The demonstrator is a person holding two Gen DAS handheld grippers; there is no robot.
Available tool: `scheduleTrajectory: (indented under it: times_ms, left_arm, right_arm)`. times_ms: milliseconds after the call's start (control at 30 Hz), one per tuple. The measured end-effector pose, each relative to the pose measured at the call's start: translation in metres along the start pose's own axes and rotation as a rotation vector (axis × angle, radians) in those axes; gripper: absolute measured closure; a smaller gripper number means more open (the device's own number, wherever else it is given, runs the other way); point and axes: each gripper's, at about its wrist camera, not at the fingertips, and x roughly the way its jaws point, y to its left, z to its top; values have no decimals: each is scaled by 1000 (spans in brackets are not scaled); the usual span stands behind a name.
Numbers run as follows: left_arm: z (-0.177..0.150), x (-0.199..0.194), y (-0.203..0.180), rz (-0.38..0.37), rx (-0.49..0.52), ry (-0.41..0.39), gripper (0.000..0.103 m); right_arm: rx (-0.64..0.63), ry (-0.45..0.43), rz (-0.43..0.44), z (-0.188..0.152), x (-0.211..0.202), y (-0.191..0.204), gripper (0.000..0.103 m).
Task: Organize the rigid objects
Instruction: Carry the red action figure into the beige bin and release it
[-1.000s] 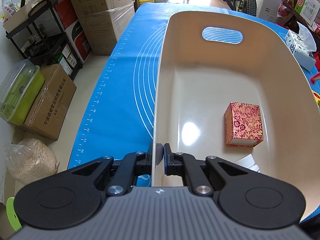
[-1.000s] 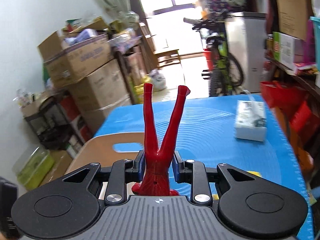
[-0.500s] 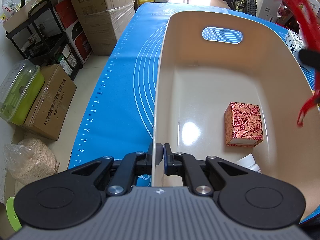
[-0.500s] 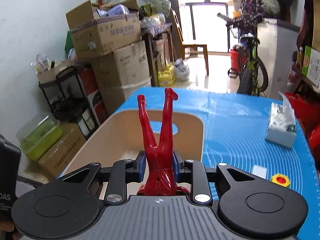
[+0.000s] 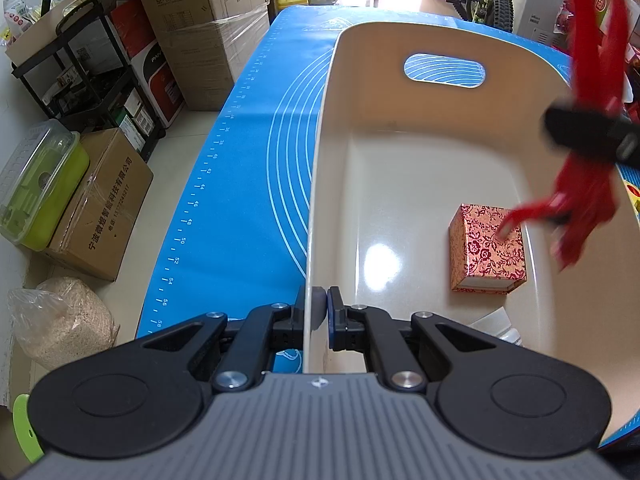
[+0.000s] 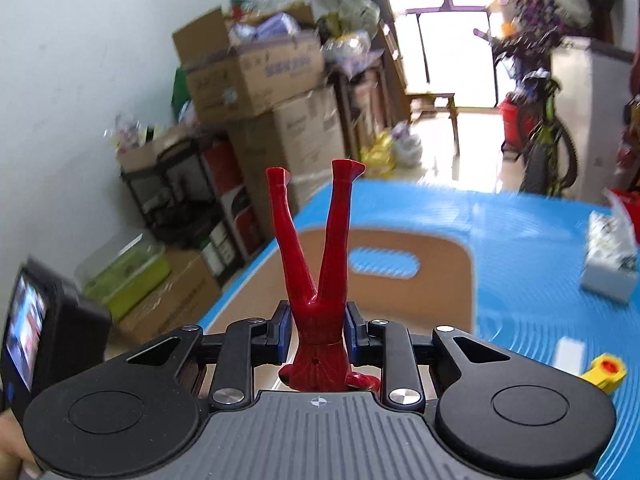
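Observation:
My left gripper (image 5: 319,308) is shut on the near rim of a cream plastic bin (image 5: 320,184) that stands on the blue mat (image 5: 244,184). Inside the bin lies a red floral box (image 5: 486,254). My right gripper (image 6: 316,330) is shut on the waist of a red toy figure (image 6: 316,264), held upside down with its legs up. In the left wrist view that figure (image 5: 588,200) hangs, blurred, over the bin's right side, above the box. The bin's handle wall (image 6: 384,272) lies just ahead of the right gripper.
A white tissue pack (image 6: 608,260) and a small yellow piece (image 6: 606,372) lie on the mat right of the bin. A white item (image 5: 500,326) pokes out at the bin's near end. Cardboard boxes (image 5: 100,204), a black shelf (image 5: 96,80) and a bicycle (image 6: 548,136) stand around the table.
The right gripper has carried the red figure leftward, from beside the bin to over its right side. It has rolled a little. The left gripper has kept still on the rim.

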Motion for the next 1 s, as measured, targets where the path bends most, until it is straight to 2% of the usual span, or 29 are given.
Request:
scheduleTrajectory:
  times_ms: [300,533,667,767,867,1000]
  left_arm:
    - [0,0,0,0,0,0,93]
    - [0,0,-1,0,0,0,93]
    - [1,-1,-1,-2,0,-1,94]
    - [2,-1,-1,-3,-1,0,94]
    - [2,-1,-2,-3,-1,0,93]
    - [3,0,-3,-4,-3,1,93]
  right_arm:
    - [-3,190,-4,-30,43,3,68]
    - [-3,270,-23,-45,55,1,67]
    - [1,247,-12,-45,46,-1,42]
    - [3,211,10,-41,31,-5,37]
    - [5,171,-11,-34,16,-10,29]
    - [21,130,-41,-25,-5,-26,28]
